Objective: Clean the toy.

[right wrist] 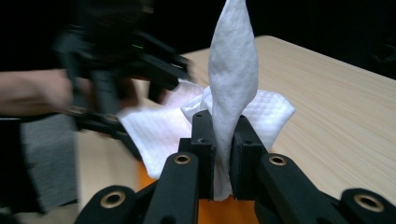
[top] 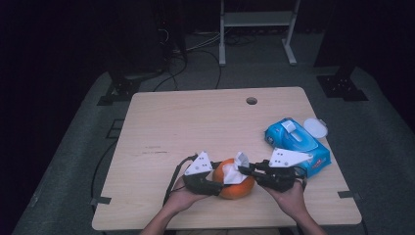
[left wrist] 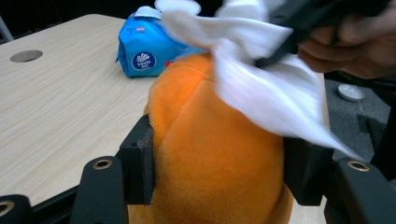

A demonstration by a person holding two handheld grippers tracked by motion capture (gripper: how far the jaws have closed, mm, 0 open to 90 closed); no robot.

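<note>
An orange plush toy (top: 240,188) sits near the table's front edge, and my left gripper (top: 214,182) is shut on it from the left. In the left gripper view its black pads (left wrist: 140,161) press into both sides of the toy (left wrist: 210,154). A white wipe (top: 235,172) lies over the top of the toy. My right gripper (top: 245,169) comes in from the right and is shut on that wipe. In the right gripper view the wipe (right wrist: 231,70) stands up pinched between the jaws of my right gripper (right wrist: 223,140), its lower part spread on the toy.
A blue pack of wet wipes (top: 297,146) lies right of the toy, with a round white lid (top: 315,128) beside it at the table edge. The wooden table (top: 195,122) has a cable hole (top: 251,101) at the back. Dark stands and cables lie beyond.
</note>
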